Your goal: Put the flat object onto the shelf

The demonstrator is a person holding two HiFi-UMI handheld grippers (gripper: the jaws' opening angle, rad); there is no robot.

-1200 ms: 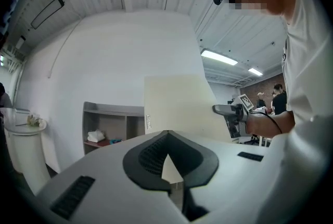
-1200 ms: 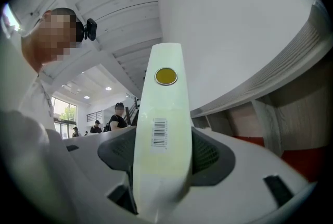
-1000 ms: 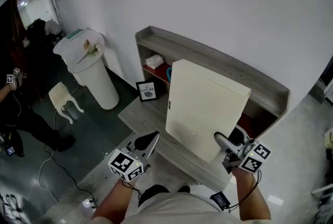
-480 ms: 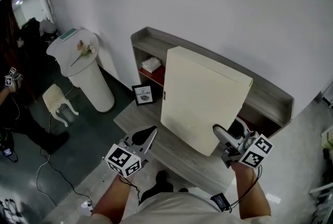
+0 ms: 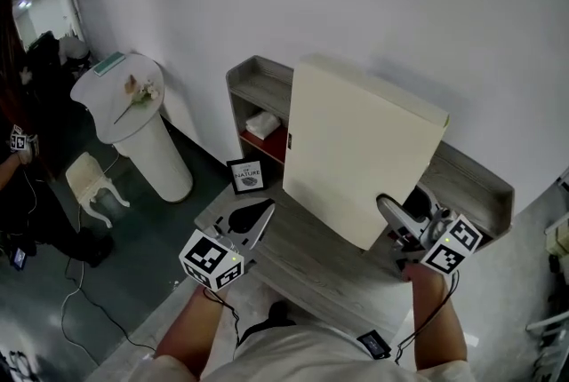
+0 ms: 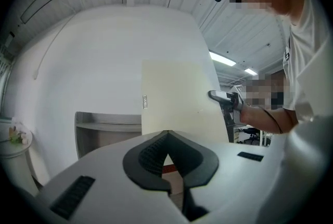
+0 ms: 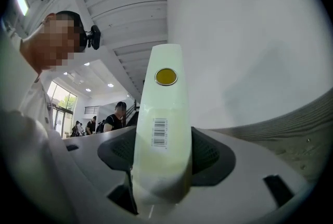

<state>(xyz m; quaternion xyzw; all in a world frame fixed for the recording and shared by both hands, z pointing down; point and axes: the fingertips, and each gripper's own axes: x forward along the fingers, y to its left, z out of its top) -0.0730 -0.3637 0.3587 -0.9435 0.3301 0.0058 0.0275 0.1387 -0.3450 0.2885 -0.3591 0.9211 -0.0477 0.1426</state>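
A large flat cream board [image 5: 360, 149] is held upright in front of the grey wooden shelf unit [image 5: 258, 80], above its lower ledge. My right gripper [image 5: 397, 225] is shut on the board's lower right edge. In the right gripper view the board's thin edge [image 7: 162, 129], with a barcode and a yellow dot, stands clamped between the jaws. My left gripper [image 5: 249, 229] hangs to the left of the board, shut and holding nothing. The left gripper view shows the cream board [image 6: 177, 106] ahead and the right gripper [image 6: 223, 98] at its side.
The shelf has a red inner level with a white folded item [image 5: 263, 123]. A small framed picture [image 5: 246, 176] leans at the shelf's foot. A white round pedestal [image 5: 133, 118] with a flower stands left, and a small white chair [image 5: 93, 180] is near it. A white wall rises behind.
The right gripper has lifted the cream board higher and to the right, closer to the shelf top. The left gripper has stayed low on the left, shut.
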